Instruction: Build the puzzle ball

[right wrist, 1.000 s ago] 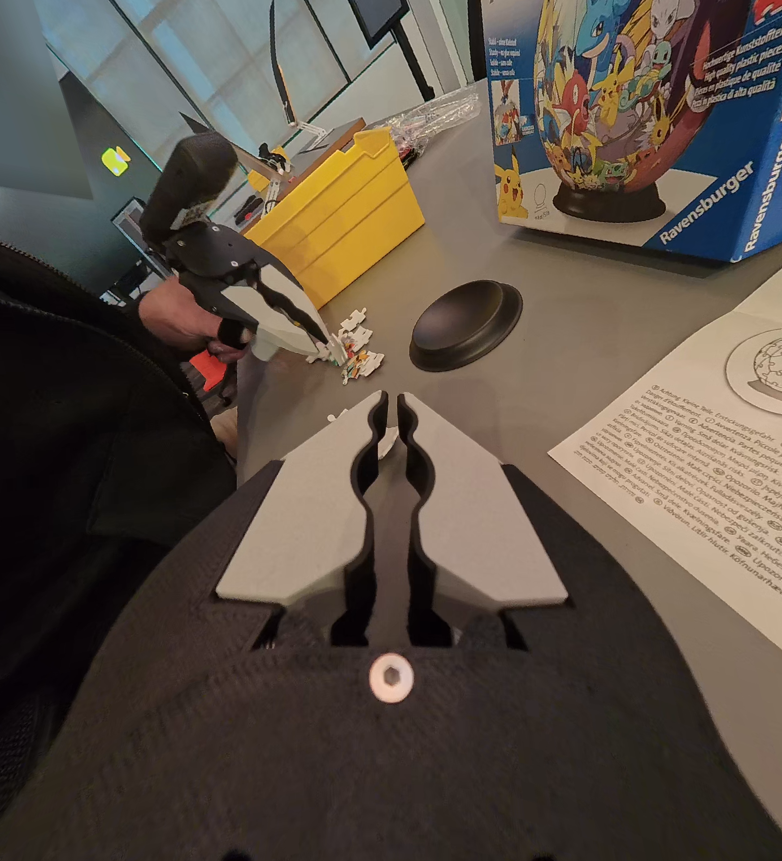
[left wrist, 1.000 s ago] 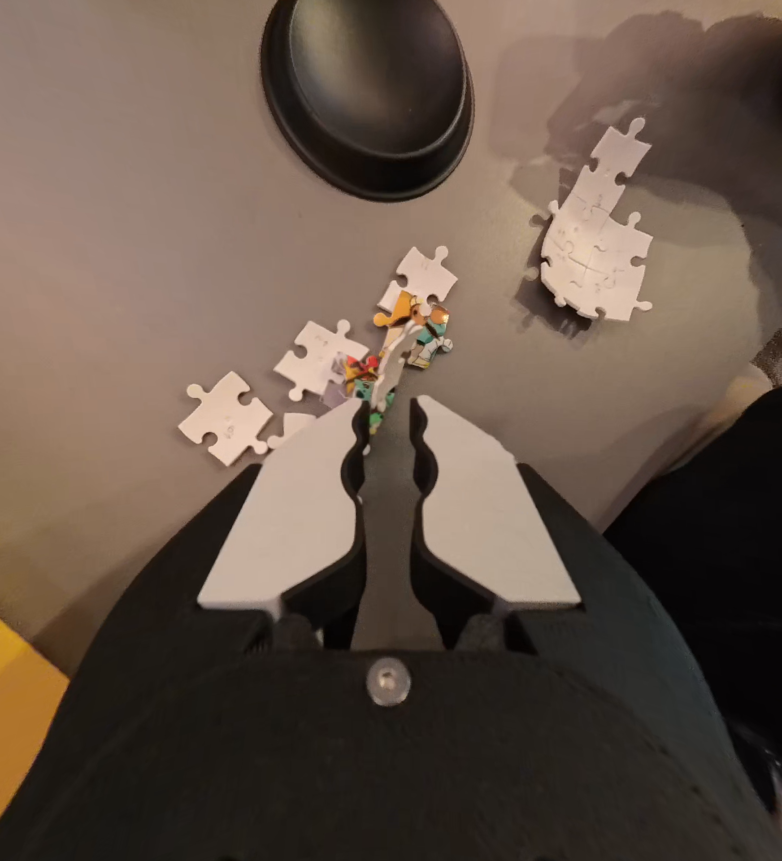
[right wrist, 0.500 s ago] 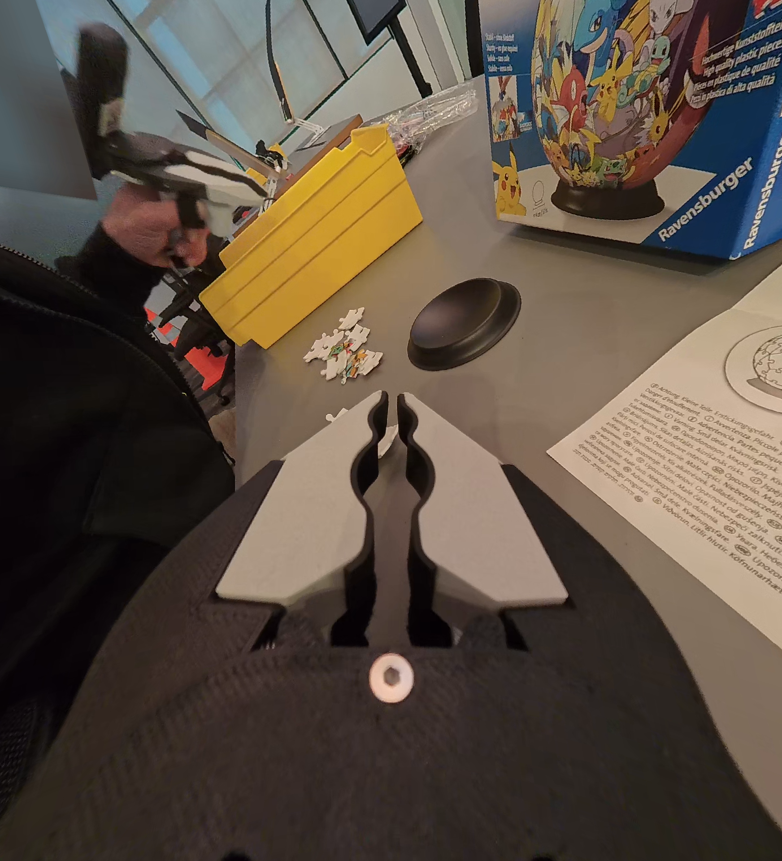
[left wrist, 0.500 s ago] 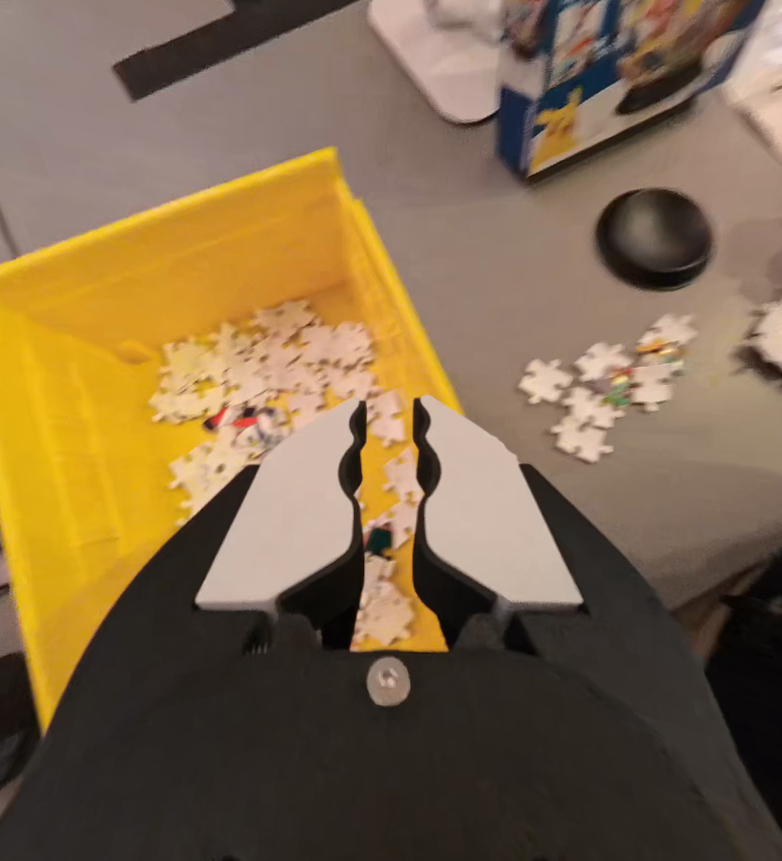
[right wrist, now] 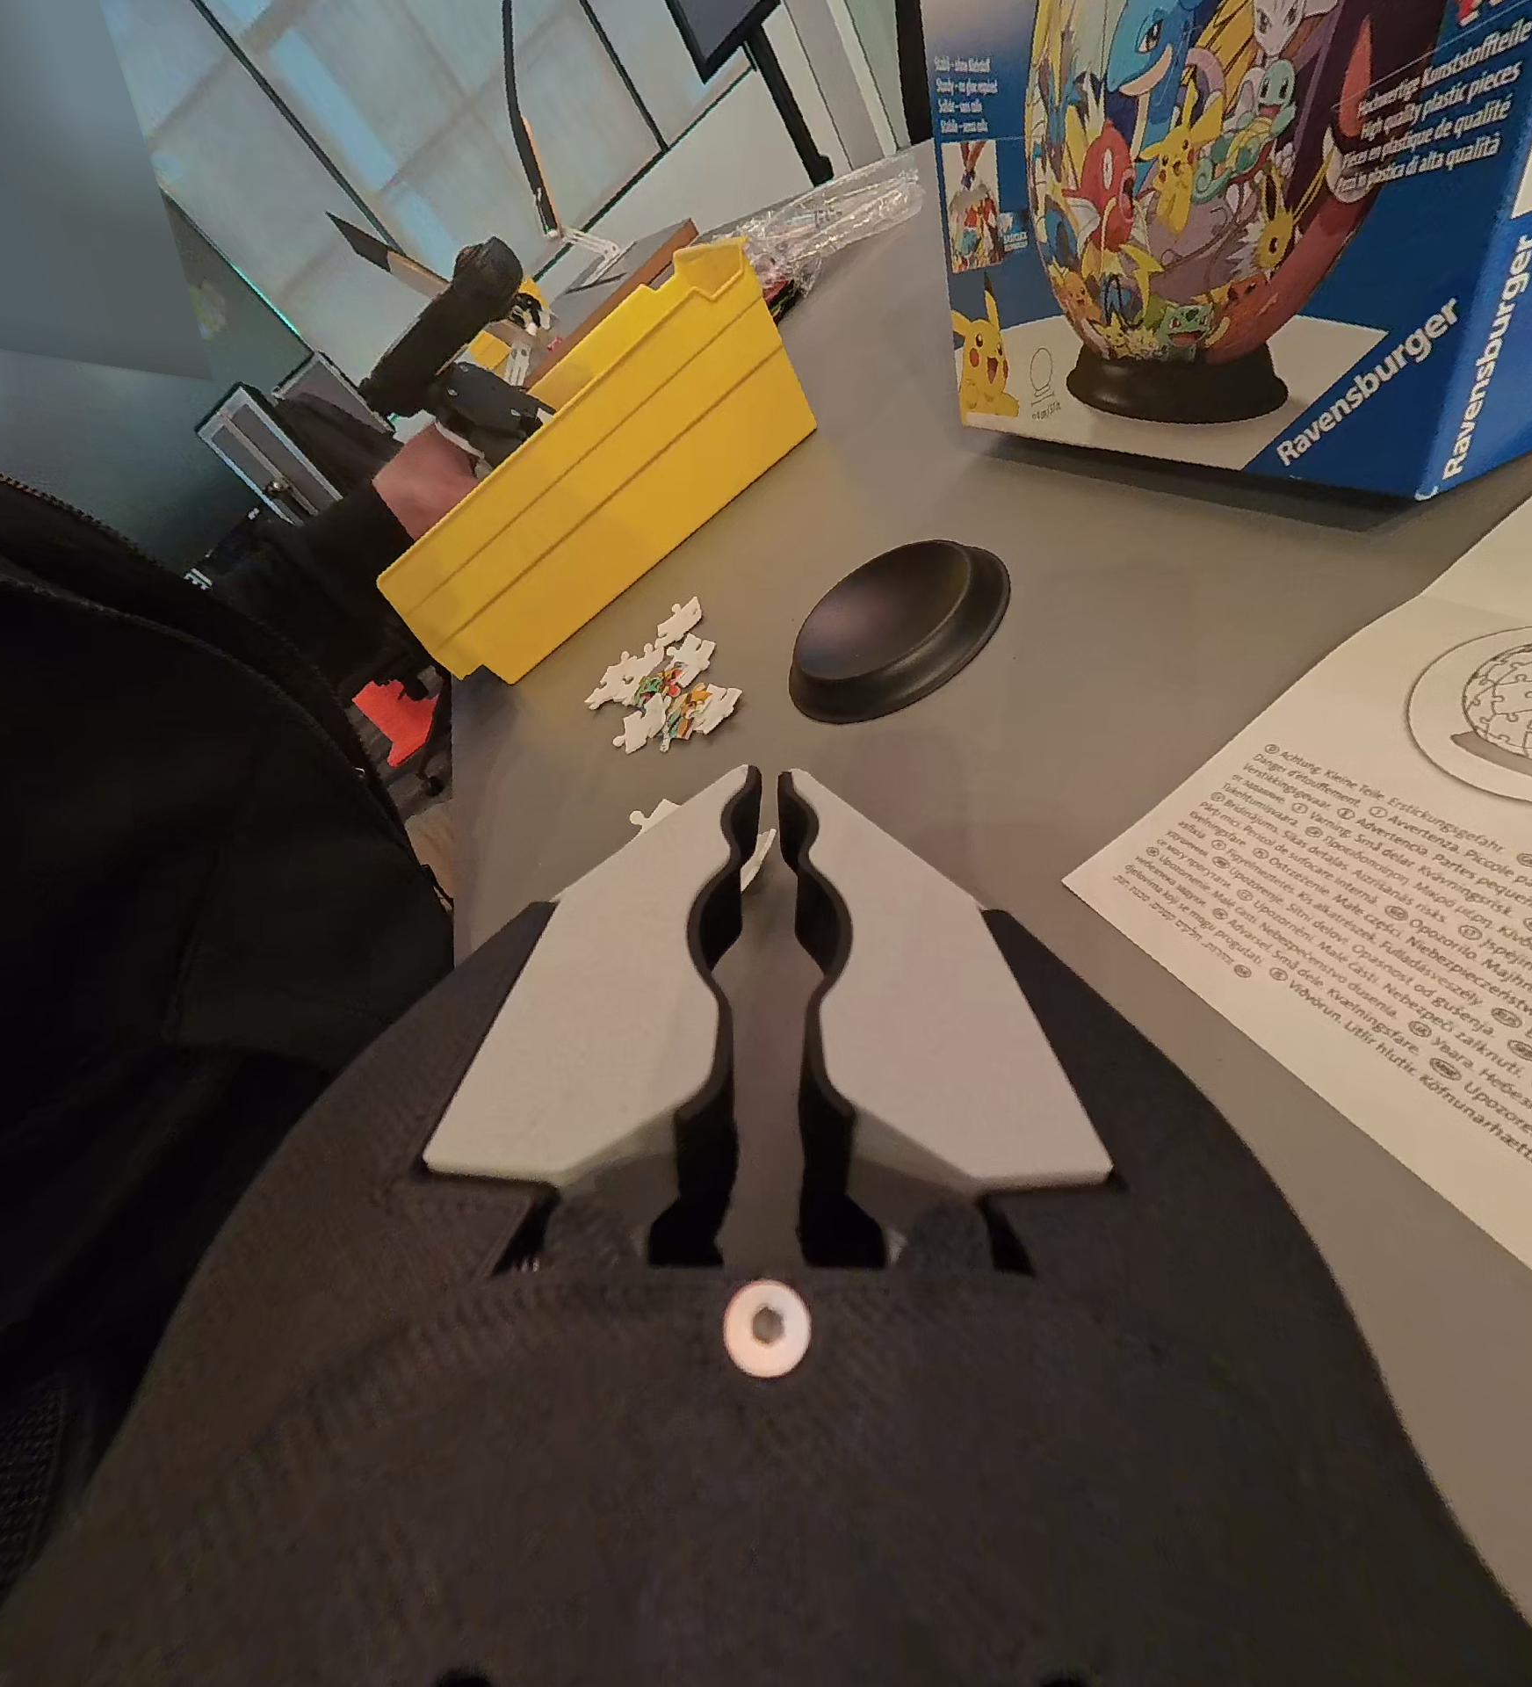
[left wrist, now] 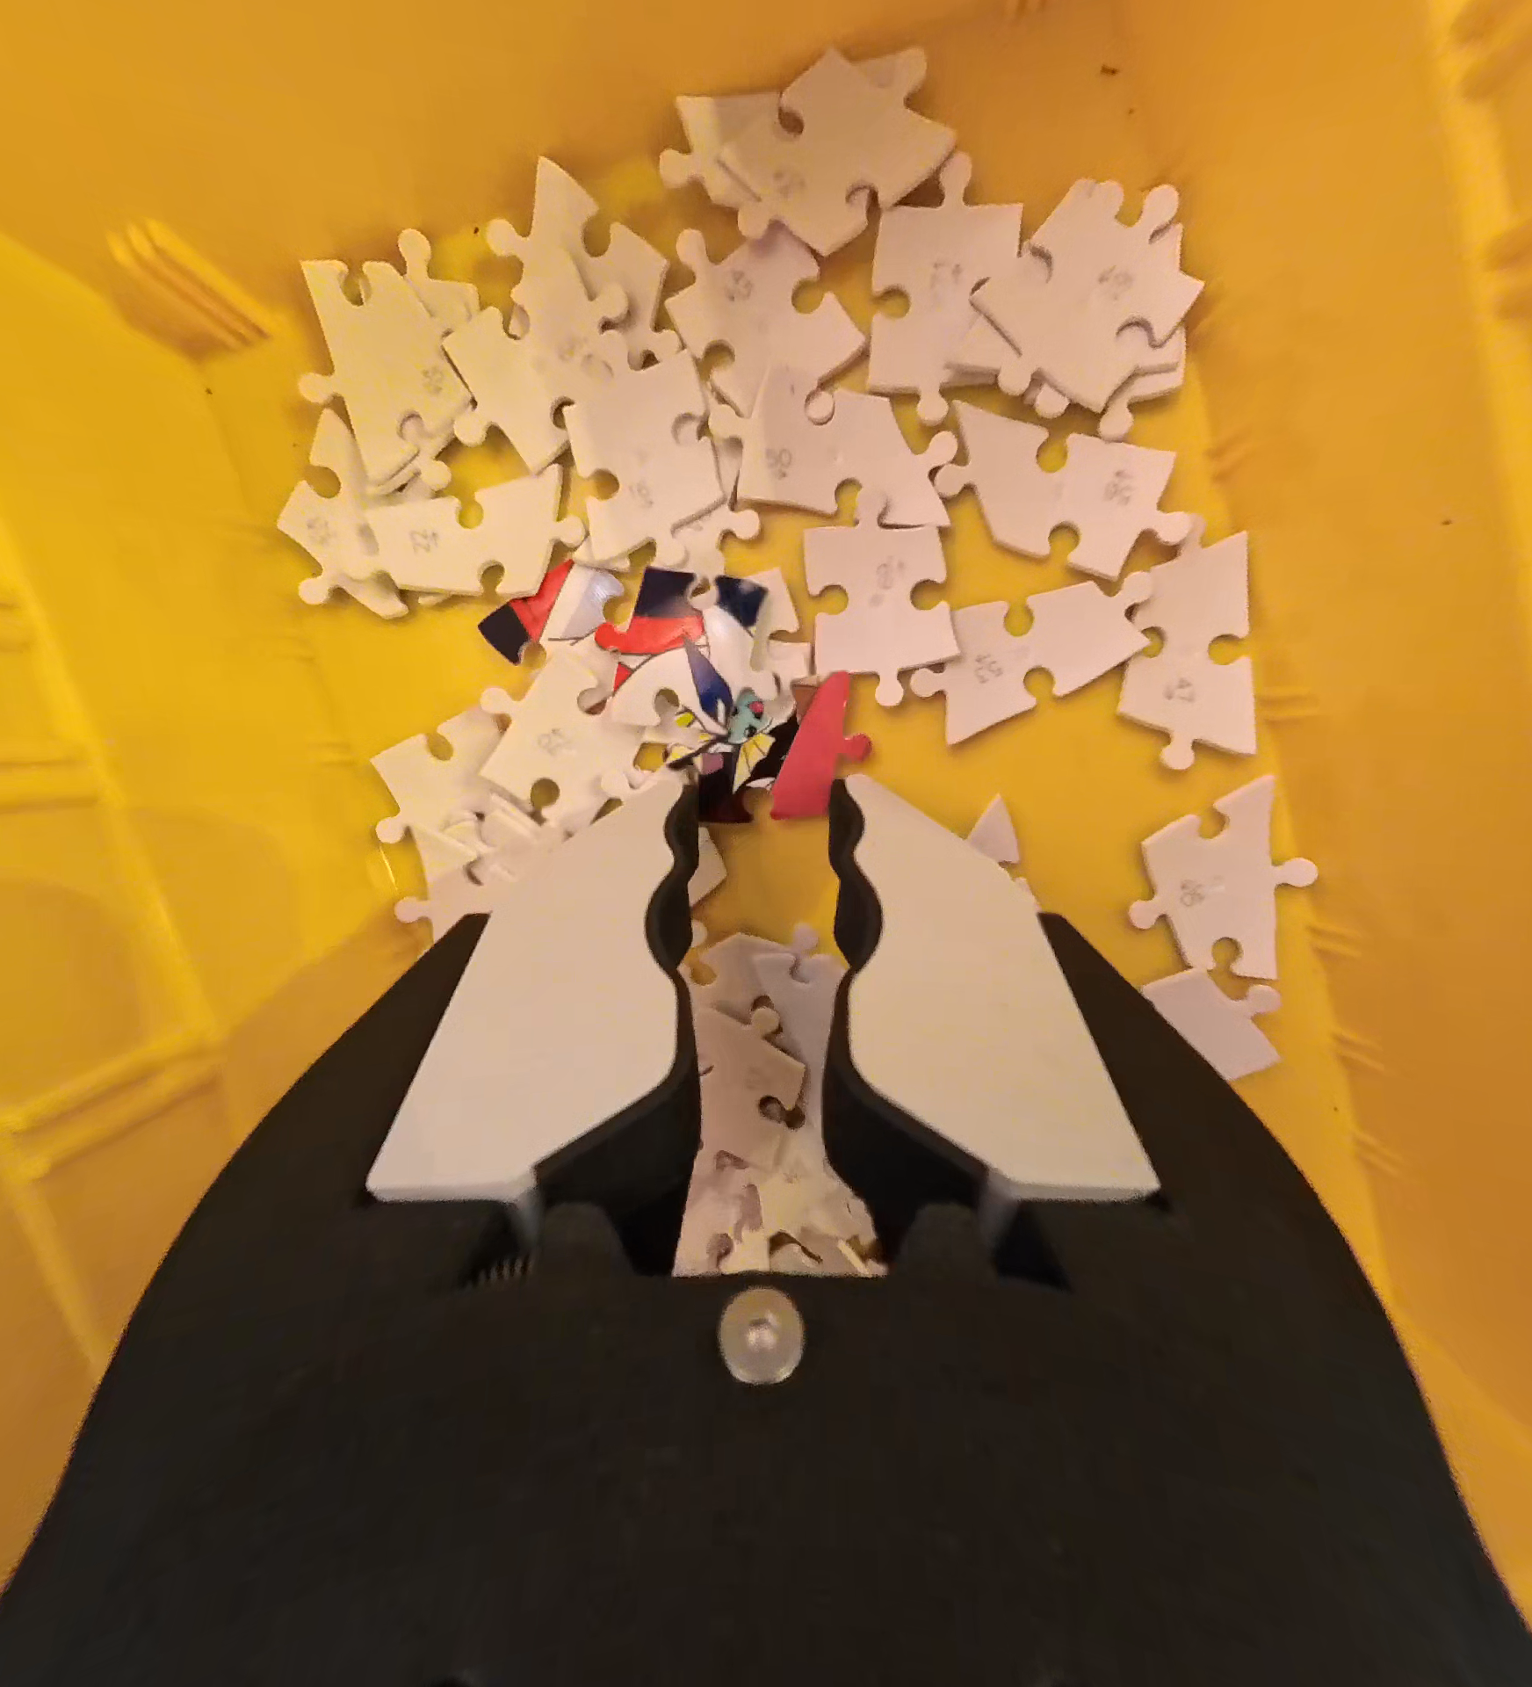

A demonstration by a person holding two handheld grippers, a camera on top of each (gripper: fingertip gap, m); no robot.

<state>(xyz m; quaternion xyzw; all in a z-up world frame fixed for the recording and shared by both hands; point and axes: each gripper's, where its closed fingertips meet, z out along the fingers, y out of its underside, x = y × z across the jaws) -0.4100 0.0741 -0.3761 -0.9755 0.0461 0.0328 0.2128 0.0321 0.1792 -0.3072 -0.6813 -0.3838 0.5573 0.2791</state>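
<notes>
My left gripper (left wrist: pixel 762 794) is open and reaches down inside the yellow bin (left wrist: pixel 105 639), just above a heap of puzzle pieces (left wrist: pixel 835 456) that mostly lie white side up. A red piece (left wrist: pixel 815 744) and some colourful pieces (left wrist: pixel 726 721) lie right at its fingertips; nothing is gripped. In the right wrist view, its black handle (right wrist: pixel 443 338) sticks out of the bin (right wrist: pixel 607 511). My right gripper (right wrist: pixel 769 787) is shut with a hairline gap and empty, low over the grey table. A white joined section (right wrist: pixel 653 812) lies mostly hidden beneath it.
A small cluster of loose pieces (right wrist: pixel 666 689) lies on the table beside the bin. The black round stand (right wrist: pixel 899 630) sits to their right. The blue puzzle box (right wrist: pixel 1292 246) stands at the back right, an instruction sheet (right wrist: pixel 1383 913) lies at the right. A dark sleeve (right wrist: pixel 105 822) fills the left.
My left gripper has left the loose pieces on the table, swung over to the yellow bin and dropped down into it, still open. My right gripper has stayed in place.
</notes>
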